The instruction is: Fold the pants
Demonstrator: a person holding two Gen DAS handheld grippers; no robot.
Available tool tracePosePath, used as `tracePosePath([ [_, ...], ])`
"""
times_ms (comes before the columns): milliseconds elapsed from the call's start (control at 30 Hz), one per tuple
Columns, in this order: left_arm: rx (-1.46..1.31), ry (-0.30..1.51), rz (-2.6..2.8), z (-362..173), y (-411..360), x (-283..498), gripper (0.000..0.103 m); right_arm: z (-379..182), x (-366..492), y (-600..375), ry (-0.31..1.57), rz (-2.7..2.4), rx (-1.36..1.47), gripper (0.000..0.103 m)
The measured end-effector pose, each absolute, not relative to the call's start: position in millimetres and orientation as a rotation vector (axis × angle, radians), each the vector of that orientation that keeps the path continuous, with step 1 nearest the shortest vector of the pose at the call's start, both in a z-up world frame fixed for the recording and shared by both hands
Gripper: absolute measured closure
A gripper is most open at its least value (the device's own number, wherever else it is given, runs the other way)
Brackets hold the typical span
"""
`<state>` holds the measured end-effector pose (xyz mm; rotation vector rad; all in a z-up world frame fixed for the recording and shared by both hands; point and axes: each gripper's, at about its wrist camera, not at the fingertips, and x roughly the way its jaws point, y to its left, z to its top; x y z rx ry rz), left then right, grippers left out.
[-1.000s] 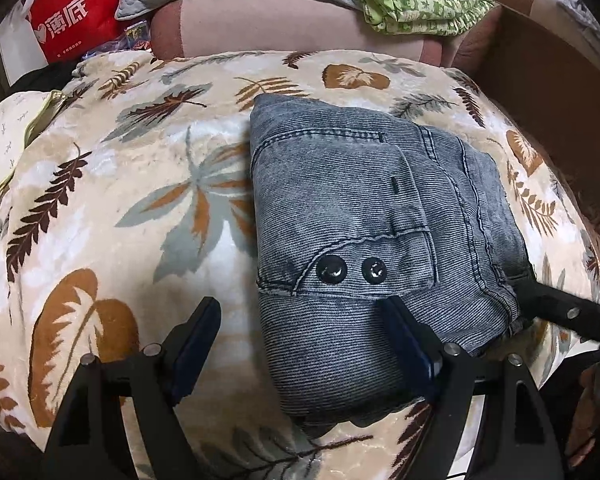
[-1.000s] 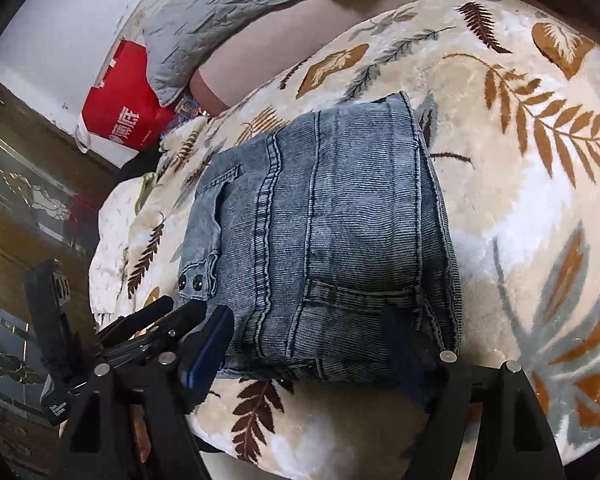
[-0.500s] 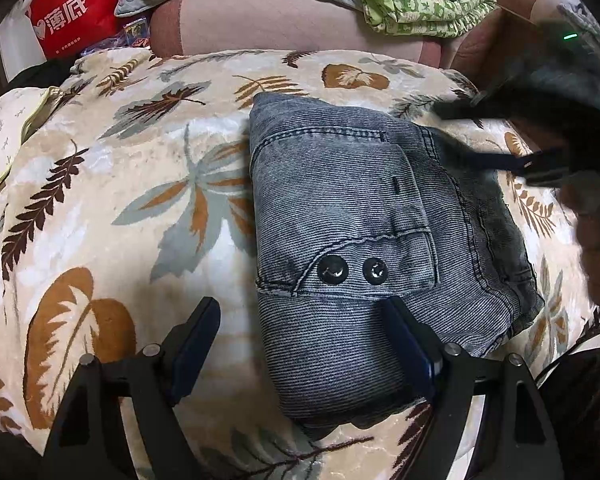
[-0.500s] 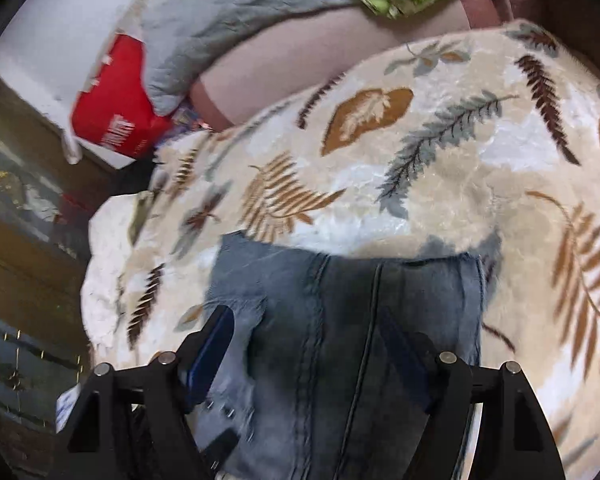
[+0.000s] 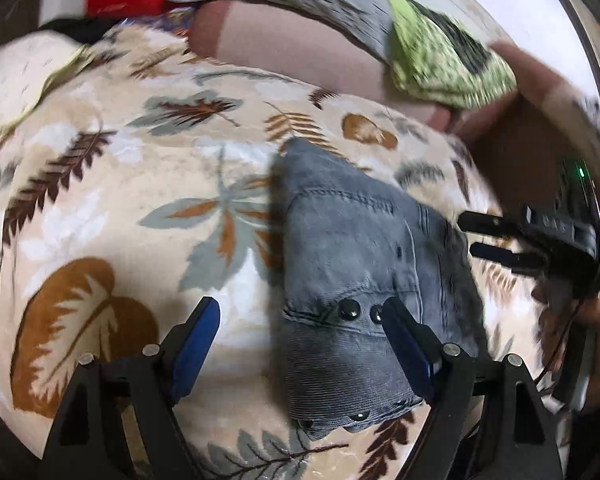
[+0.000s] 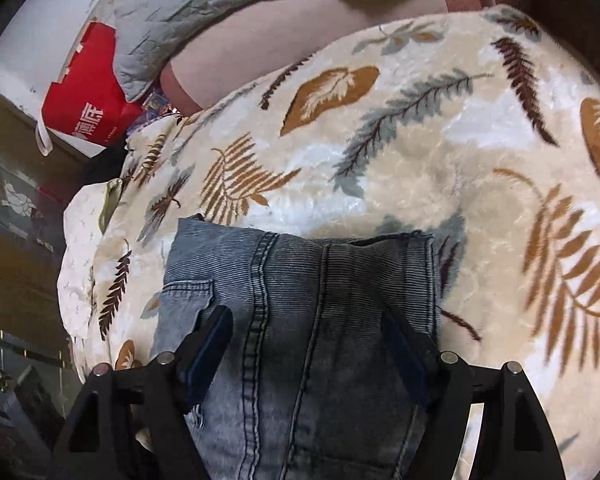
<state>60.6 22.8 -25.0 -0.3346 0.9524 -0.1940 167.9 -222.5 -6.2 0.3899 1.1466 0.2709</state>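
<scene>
Pants: the grey denim pants [image 5: 352, 280] lie folded into a compact packet on the leaf-patterned blanket [image 5: 120, 208], near its front edge.
Left gripper: the left gripper [image 5: 300, 344] has its jaws spread wide, holding nothing; one finger is over the packet beside the two snap buttons [image 5: 360, 311].
Right gripper: the right gripper [image 6: 308, 344] is also spread, empty, above the denim.
Progress: I judge the folding nearly finished.
Risk: a finger can catch the top layer and pull the fold open.
Second risk: the soft blanket gives way, so pressing may push the packet off the edge.
</scene>
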Motion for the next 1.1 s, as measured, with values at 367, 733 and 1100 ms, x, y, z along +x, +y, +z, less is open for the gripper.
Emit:
tracePosePath([
  [367, -0.595, 1.147, -0.334, -60, 15, 70, 0.020, 17, 253, -49, 1.327, 0.447, -0.116, 0.024],
  [733, -0.565, 1.171, -0.330, -70, 6, 77, 0.048, -43, 301, -18, 1.532, 0.342, -0.206, 0.083],
  [1100, -0.530, 1.164, -0.319, -69, -2, 77, 0.051, 2, 297, -100, 1.260, 0.135, 0.011, 0.081],
])
